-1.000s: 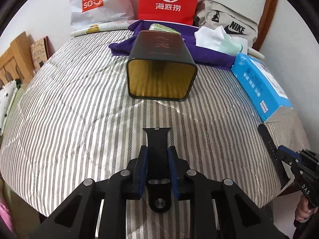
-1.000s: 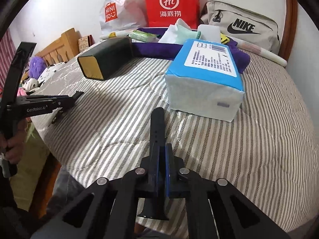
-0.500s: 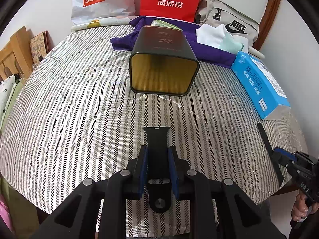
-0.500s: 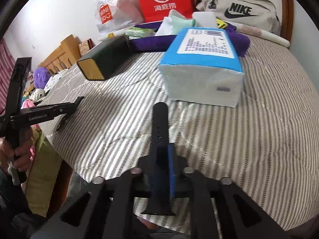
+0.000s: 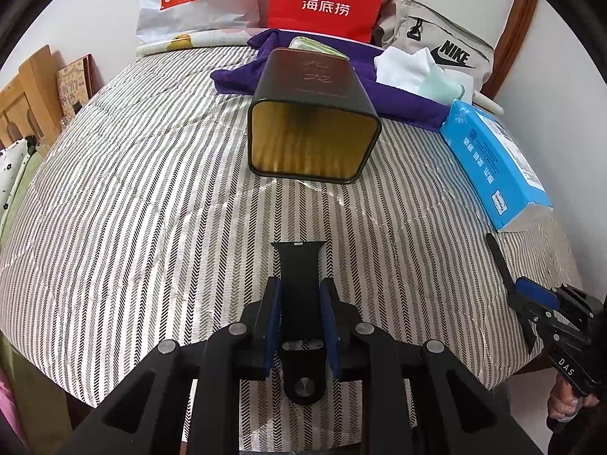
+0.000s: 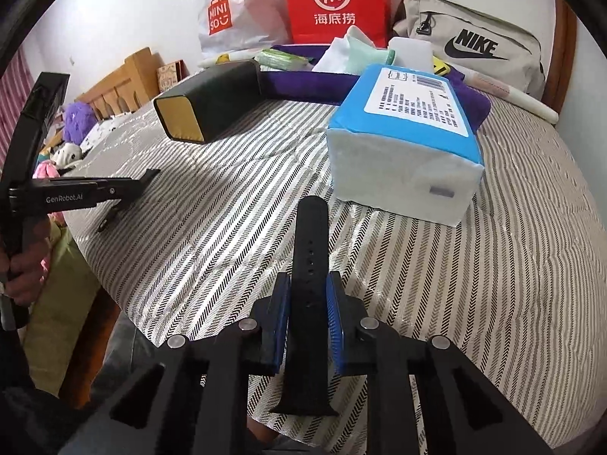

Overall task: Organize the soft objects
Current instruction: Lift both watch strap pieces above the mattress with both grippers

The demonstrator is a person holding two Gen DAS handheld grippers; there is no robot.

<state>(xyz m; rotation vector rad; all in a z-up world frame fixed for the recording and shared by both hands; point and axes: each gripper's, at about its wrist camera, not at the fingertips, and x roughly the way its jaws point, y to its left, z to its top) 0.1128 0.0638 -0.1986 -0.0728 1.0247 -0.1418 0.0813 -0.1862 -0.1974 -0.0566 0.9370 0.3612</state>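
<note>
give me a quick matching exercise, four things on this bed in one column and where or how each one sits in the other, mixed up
Things:
1. dark tin
2. blue tissue pack
3. short strap piece
4. long strap piece with holes

States:
A. between the right gripper's blue pads
B. lying on its side on the striped bedcover, gold open end toward the left wrist camera
C. between the left gripper's blue pads
D. on the bedcover ahead of the right gripper, printed label on top

Pairs: 1-B, 2-D, 3-C, 4-A
</note>
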